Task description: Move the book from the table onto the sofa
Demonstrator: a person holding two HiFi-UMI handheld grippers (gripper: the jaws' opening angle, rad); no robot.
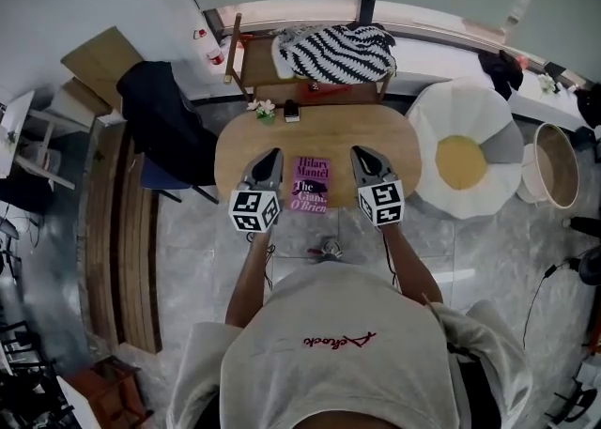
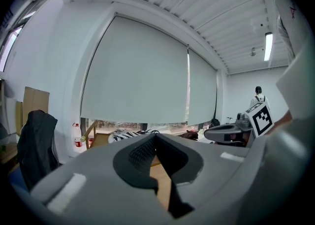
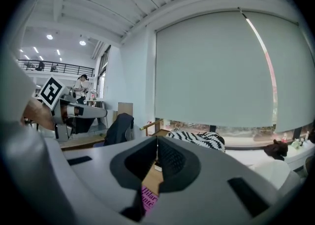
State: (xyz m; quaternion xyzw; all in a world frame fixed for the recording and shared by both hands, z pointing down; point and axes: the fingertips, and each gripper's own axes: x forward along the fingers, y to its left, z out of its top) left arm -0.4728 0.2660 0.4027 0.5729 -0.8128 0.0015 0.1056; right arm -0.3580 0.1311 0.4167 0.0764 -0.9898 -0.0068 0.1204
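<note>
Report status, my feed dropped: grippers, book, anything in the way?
Left gripper shut, empty. Right gripper shut, empty. Book flat on table between them, not gripped. Nothing on top of it.

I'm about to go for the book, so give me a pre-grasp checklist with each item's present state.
1. Book flat on the table, between both grippers: ok.
2. Left gripper empty: ok, jaws together on nothing.
3. Right gripper empty: ok, jaws together on nothing.
4. Jaws open for the grasp: not ok, both shut.
5. Table's far edge free of obstacles: not ok, flowers and a small dark object stand there.
6. Landing spot on the sofa: ok, striped blanket covers most of the seat, with a bare part at the blanket's left.
</note>
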